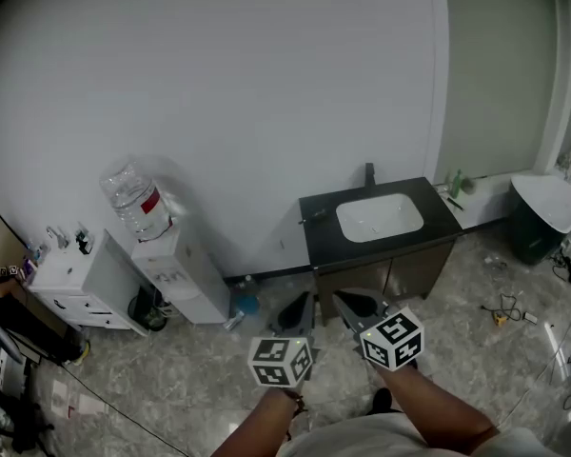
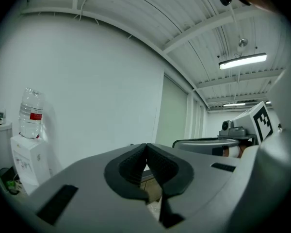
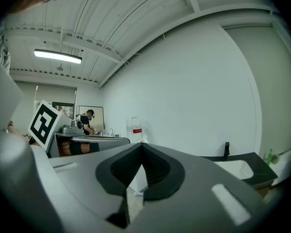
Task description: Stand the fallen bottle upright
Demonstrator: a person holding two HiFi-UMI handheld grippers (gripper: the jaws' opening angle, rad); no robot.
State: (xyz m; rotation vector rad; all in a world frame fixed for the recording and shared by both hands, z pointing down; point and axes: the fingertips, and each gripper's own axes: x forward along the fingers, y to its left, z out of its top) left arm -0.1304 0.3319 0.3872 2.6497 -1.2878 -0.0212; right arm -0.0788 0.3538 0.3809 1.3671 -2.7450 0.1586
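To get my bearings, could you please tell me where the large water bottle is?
In the head view, the large water bottle stands left of centre atop the white dispenser against the wall, left of the black sink counter.

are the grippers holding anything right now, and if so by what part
Nothing is held. The left gripper and the right gripper are both shut, jaws closed on each other with nothing between them.

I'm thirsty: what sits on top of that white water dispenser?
A large clear jug with a red label stands on the dispenser. Its neck is hidden in the dispenser's top.
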